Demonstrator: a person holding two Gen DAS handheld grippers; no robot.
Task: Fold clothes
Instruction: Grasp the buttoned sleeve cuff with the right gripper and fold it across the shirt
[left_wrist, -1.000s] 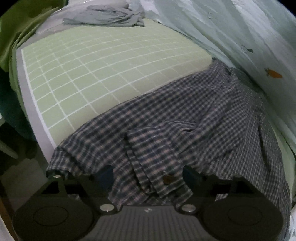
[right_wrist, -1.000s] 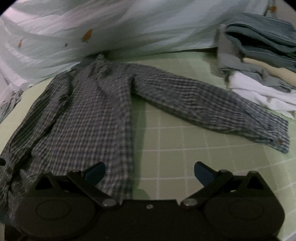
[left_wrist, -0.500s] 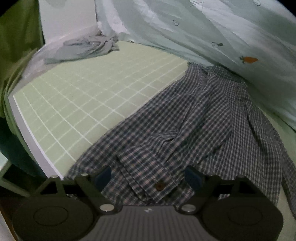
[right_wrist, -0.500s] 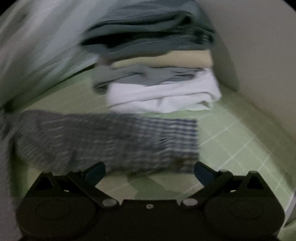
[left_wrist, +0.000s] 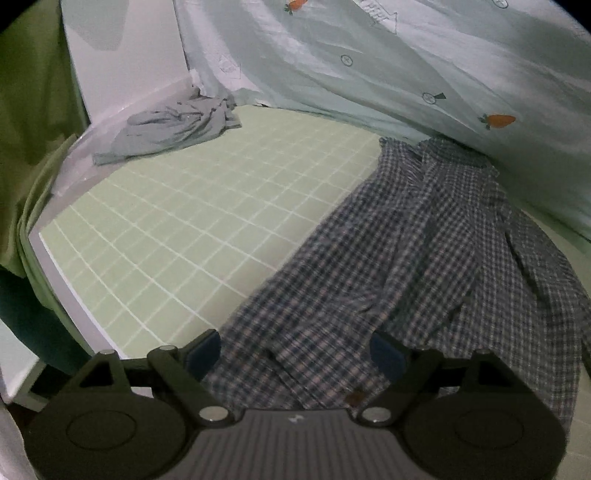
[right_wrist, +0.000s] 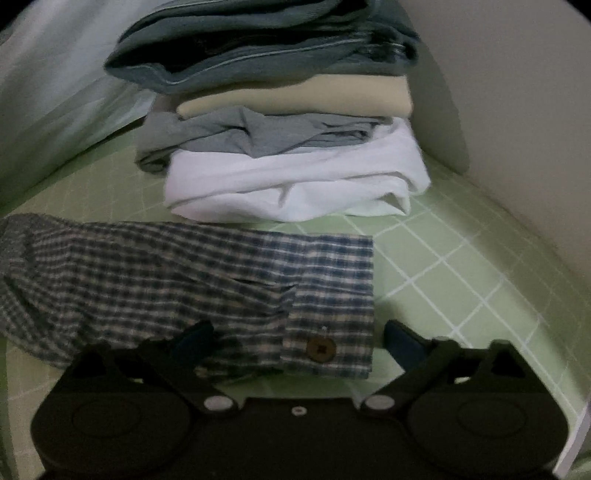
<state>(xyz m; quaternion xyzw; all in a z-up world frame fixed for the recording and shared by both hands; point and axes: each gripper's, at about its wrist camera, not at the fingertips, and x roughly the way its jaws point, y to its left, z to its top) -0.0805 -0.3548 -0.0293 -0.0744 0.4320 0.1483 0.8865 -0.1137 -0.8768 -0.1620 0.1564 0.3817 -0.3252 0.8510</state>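
A blue-and-white checked shirt (left_wrist: 406, 258) lies spread on the green grid mat (left_wrist: 184, 221). In the left wrist view my left gripper (left_wrist: 295, 352) hovers open above the shirt's near part, where a folded sleeve end with a brown button (left_wrist: 354, 397) lies under the fingers. In the right wrist view the other sleeve (right_wrist: 166, 273) stretches flat to its cuff (right_wrist: 332, 295), which carries a brown button (right_wrist: 320, 347). My right gripper (right_wrist: 298, 343) straddles that cuff with its jaws closing. The cuff is between them, and the pads do not press on it.
A stack of folded clothes (right_wrist: 288, 129), dark teal on top and white at the bottom, stands just behind the cuff by a wall (right_wrist: 517, 110). A crumpled grey garment (left_wrist: 177, 129) lies at the mat's far corner. A pale carrot-print sheet (left_wrist: 406, 74) borders the mat.
My right gripper swept right along the sleeve from the shirt's body to the cuff by the stack, and its jaws narrowed. My left gripper rose and rolled over the shirt.
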